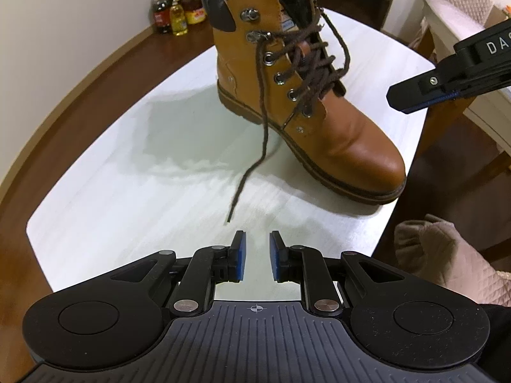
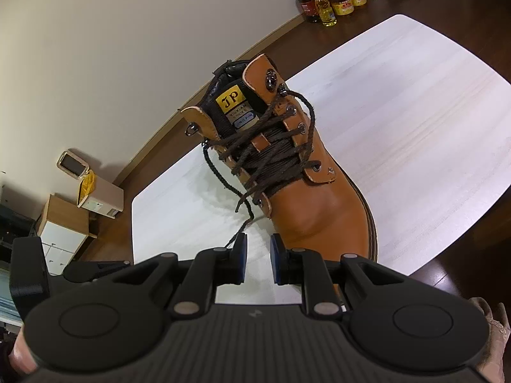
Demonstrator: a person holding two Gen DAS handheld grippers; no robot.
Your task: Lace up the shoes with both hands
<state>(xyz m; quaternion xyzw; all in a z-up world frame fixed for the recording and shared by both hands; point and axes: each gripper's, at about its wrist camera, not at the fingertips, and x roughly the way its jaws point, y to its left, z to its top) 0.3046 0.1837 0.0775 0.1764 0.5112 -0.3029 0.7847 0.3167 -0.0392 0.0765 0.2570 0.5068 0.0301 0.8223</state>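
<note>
Tan leather lace-up boot (image 1: 306, 102) w/ dark brown laces (image 1: 306, 60) stands upright on white rounded-corner wood-grain table (image 1: 127, 198), toe near the front edge. One loose lace end trails toward the left gripper (image 1: 257, 255); jaws apart, nothing between. Right gripper (image 2: 258, 261) likewise released, empty. Dark brown wood floor (image 1: 95, 73) around; yellow-capped oil bottles (image 2: 332, 0) by beige wall.

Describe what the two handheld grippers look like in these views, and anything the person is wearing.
Both the left gripper and right gripper are matte black, with ribbed bodies, round side discs, silver pivot pins and linkage arms. Their fingers carry blue pads. The right gripper's side shows white letters "DA" in the left wrist view. A pink quilted sleeve appears at the edge.
</note>
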